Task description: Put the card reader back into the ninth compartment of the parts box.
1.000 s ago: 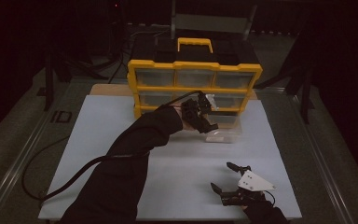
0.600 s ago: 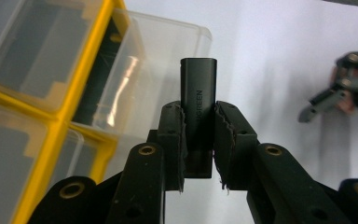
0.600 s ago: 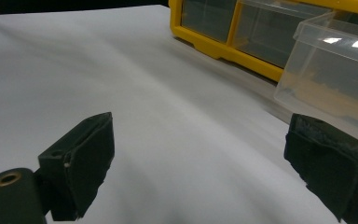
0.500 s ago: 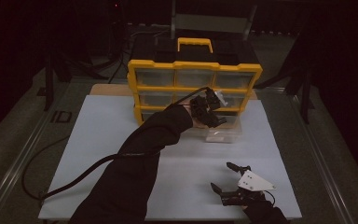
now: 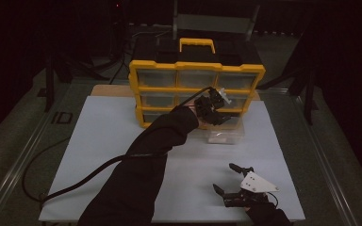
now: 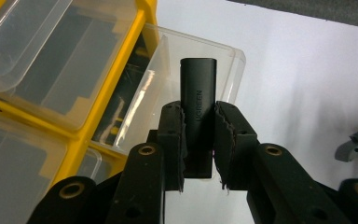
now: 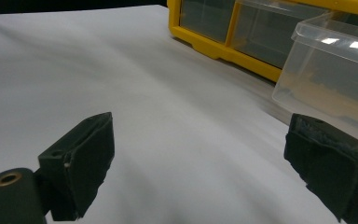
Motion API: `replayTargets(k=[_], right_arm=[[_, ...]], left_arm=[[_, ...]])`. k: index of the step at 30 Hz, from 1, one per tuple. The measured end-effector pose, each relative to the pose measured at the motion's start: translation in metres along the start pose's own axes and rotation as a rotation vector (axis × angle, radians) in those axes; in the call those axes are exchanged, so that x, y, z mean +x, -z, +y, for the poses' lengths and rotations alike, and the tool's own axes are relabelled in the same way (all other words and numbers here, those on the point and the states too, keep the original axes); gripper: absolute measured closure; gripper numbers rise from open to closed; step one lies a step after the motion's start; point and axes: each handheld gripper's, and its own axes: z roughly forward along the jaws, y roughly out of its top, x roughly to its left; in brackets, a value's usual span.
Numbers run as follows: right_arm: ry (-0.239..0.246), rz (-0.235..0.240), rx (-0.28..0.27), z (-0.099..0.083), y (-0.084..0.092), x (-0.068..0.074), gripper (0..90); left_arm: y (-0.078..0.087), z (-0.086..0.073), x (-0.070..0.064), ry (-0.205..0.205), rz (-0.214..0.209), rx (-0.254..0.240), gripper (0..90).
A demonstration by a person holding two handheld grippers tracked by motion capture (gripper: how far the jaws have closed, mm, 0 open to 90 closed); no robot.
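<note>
Yellow plastic frames the drawer organizer (image 5: 196, 84) that stands at the far side of the white sheet (image 5: 99, 141) covering the counter (image 5: 33, 136), with clear drawer fronts in rows and a yellow carry handle (image 5: 197, 44) on its black top. The left hand-held gripper (image 5: 215, 109) is held just in front of the organizer's lower right drawers, at the end of a dark sleeve (image 5: 165, 136), with its cable (image 5: 75, 181) trailing back over the sheet. In the left gripper view its jaws are closed tight on a small black adapter (image 6: 198, 105) with UGREEN printed along its side; the adapter stands up between the pads (image 6: 173, 140) and its free end juts out past them. Directly beyond that end lies a clear plastic drawer (image 6: 168, 98), pulled out of the organizer, so the adapter hangs over the drawer's open top; whether it touches the drawer cannot be told. In the high view the same clear drawer (image 5: 224, 134) sits on the sheet just below and in front of the left hand-held gripper. The right hand-held gripper (image 5: 233, 178) rests low over the near right part of the sheet, well apart from the left one, its grey three-cornered plate (image 5: 258, 183) on top. Its jaws stand wide apart with nothing between them, and in the right gripper view the clear drawer (image 7: 335, 84) and the organizer's yellow base (image 7: 233, 53) lie ahead of it to one side.
</note>
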Motion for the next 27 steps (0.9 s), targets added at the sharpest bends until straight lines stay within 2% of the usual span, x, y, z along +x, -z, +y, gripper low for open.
replayTargets(k=[6,10,11,13,15,17,21,24,27], right_arm=[[-0.005,0.001,0.001,0.000,0.001,0.000,8.5],[-0.006,0.001,0.000,0.000,0.000,0.000,8.5],[-0.005,0.002,0.000,0.000,0.000,0.000,8.5],[-0.005,0.001,0.000,0.000,0.000,0.000,8.5],[-0.001,-0.001,-0.006,0.001,0.001,0.000,8.5],[-0.003,-0.001,-0.003,0.000,0.001,-0.001,8.6],[-0.001,-0.001,-0.003,0.000,0.001,-0.001,8.5],[-0.002,-0.001,-0.003,0.000,0.001,-0.001,8.5],[-0.002,-0.002,-0.003,0.000,0.001,-0.001,8.5]], left_arm=[[-0.008,-0.001,0.003,0.012,0.004,0.004,74.5],[-0.014,-0.001,0.003,-0.004,0.021,0.018,74.5],[-0.015,0.000,0.003,-0.003,0.031,0.016,74.5],[-0.017,-0.001,0.004,-0.003,0.024,0.007,74.4],[-0.019,0.001,0.004,-0.011,0.053,0.006,73.9],[-0.018,0.002,0.004,-0.002,0.050,-0.007,73.1],[-0.015,0.003,0.005,0.030,0.064,-0.012,52.8],[-0.011,0.002,0.006,0.055,0.059,-0.021,43.2],[-0.008,0.002,0.003,0.062,0.056,-0.026,34.4]])
